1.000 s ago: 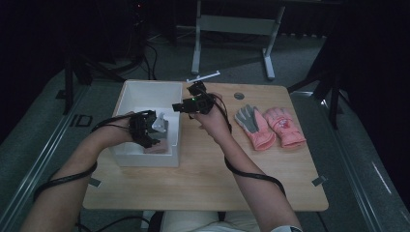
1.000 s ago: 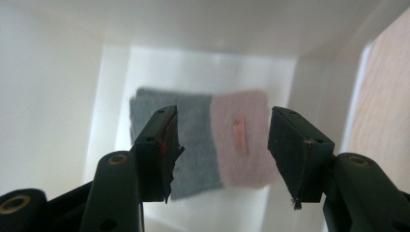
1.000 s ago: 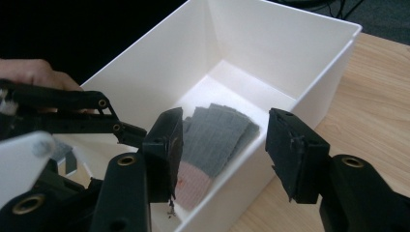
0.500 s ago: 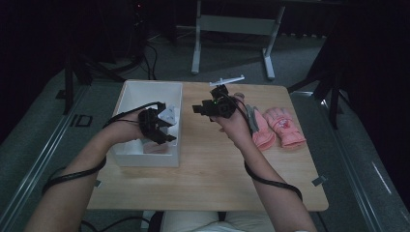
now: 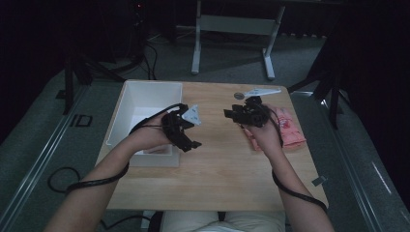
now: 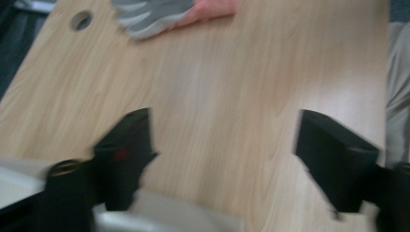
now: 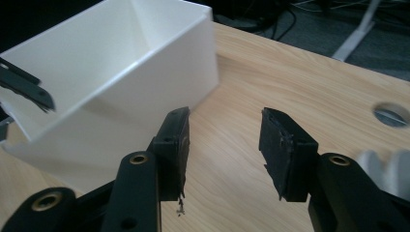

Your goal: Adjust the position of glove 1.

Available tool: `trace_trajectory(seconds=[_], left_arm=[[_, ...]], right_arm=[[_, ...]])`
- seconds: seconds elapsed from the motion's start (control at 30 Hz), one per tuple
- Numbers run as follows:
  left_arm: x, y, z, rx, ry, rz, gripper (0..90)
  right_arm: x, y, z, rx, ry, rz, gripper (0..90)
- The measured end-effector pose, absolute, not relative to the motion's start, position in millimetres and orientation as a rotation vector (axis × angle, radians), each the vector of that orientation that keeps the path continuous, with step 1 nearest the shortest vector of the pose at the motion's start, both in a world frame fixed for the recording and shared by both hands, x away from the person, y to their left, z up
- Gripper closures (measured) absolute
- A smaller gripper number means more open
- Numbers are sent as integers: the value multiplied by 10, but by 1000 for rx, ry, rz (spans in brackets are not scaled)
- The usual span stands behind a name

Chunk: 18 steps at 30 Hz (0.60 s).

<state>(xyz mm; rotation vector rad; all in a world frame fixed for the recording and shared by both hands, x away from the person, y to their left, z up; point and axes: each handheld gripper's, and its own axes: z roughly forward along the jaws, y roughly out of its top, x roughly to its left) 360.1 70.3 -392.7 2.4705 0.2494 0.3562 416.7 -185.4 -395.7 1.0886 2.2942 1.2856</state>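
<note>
A pair of pink gloves [image 5: 291, 131] with grey palms lies at the table's right, partly under my right hand. The left gripper view shows one glove [image 6: 154, 13] at its top edge. A white bin [image 5: 126, 108] stands at the left, with something pink [image 5: 157, 150] at its near end. My left gripper [image 5: 192, 143] hovers over bare wood just right of the bin. Its jaws [image 6: 225, 130] have just been opening and stand wide with nothing between them. My right gripper [image 5: 231, 115] points left toward the bin [image 7: 121, 63]. Its jaws [image 7: 225, 130] are open and empty and have just been closing a little.
A round cable hole [image 5: 239, 95] sits at the table's far edge, also seen as the hole [image 7: 391, 113] beside grey glove fingers [image 7: 382, 166]. Bare wood [image 5: 217, 174] lies between the hands and toward me. Stand legs and cables lie on the floor beyond.
The left gripper has come out from over the bin, moved right over the wood, and its jaws stand wider. The right gripper has moved right, onto the gloves' side.
</note>
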Motion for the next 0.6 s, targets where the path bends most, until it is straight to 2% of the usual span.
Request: trace_trajectory(seconds=[0.07,0.1,0.23,0.33,0.37,0.47,0.6], left_arm=[[3601,703,-3927,2470,249,356,137],[3578,557,-3985,2472,243,348,76],[3561,426,-4072,2486,260,326,15],[3544,277,-4194,2499,307,286,15],[3536,236,-4233,2498,317,295,15],[3524,171,-4303,2490,343,305,15],[3495,96,-4434,2455,382,246,15]], right_arm=[[4164,-1897,-3965,1088,2289,1280,541],[4153,-2033,-4004,1079,2284,1258,545],[4150,-2165,-4055,1081,2286,1243,552],[4154,-2245,-4088,1075,2288,1232,557],[4180,-2374,-4149,1095,2299,1184,565],[4192,-2412,-4172,1100,2300,1169,564],[4233,-2595,-4266,1141,2289,1139,564]])
